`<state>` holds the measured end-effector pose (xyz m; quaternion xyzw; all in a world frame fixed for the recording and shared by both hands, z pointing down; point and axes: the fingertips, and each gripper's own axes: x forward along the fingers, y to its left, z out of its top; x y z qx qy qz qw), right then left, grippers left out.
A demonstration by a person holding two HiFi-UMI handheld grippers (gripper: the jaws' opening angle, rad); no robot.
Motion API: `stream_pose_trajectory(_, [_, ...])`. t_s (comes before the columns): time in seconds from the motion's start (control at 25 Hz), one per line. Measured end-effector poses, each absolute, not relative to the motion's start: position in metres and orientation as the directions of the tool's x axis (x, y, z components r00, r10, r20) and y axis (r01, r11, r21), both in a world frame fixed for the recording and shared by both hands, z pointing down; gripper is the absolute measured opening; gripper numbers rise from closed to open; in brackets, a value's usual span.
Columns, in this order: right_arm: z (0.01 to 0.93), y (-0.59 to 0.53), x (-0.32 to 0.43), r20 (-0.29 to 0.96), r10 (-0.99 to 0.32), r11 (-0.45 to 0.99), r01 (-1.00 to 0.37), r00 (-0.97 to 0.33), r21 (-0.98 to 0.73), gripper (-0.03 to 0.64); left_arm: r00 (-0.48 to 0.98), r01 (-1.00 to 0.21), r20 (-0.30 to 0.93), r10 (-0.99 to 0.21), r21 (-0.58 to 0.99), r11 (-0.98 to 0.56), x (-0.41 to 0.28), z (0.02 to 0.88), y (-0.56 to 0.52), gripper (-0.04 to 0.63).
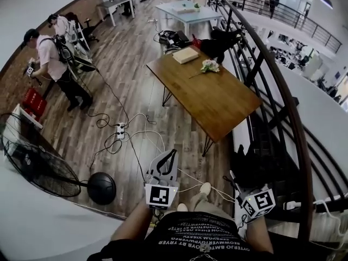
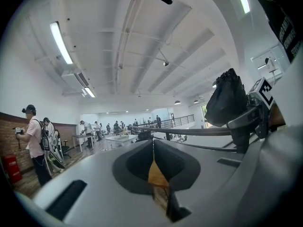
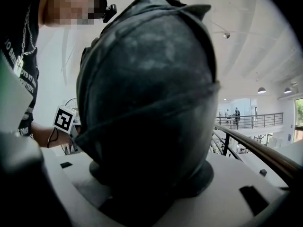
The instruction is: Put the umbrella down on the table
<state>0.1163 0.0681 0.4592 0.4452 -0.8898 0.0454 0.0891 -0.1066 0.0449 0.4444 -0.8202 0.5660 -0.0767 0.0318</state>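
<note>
A folded black umbrella (image 1: 243, 162) sits between the jaws of my right gripper (image 1: 244, 181), low in the head view beside the railing. In the right gripper view the umbrella (image 3: 147, 103) fills most of the picture, and the right gripper (image 3: 151, 174) is shut on its lower part. My left gripper (image 1: 173, 155) is held out over the floor to the umbrella's left, its jaws together with nothing in them. In the left gripper view the left gripper (image 2: 152, 148) is shut, and the umbrella (image 2: 227, 98) shows at the right. The wooden table (image 1: 217, 102) stands farther ahead.
On the table's far end lie a flat box (image 1: 185, 55) and a bunch of flowers (image 1: 209, 66). A dark curved railing (image 1: 283, 107) runs along the right. A floor fan (image 1: 38, 167), a power strip (image 1: 120, 130) with cables, and a person (image 1: 51, 58) are on the left.
</note>
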Motion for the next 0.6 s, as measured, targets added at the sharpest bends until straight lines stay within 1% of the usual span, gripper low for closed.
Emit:
stream_pose_trajectory(0.16, [0.469, 0.045, 0.121, 0.209, -0.773, 0.609, -0.793, -0.599, -0.023, 0.278, 0.341, -0.929, 0.067, -0.937, -0.124, -0.347, -0.101, 0.442, 0.026, 0.029])
stream_pose_trajectory(0.6, [0.476, -0.025, 0.146, 0.229, -0.749, 0.633, -0.774, -0.621, -0.027, 0.278, 0.339, -0.925, 0.099, -0.936, -0.145, -0.35, -0.07, 0.452, -0.042, 0.031])
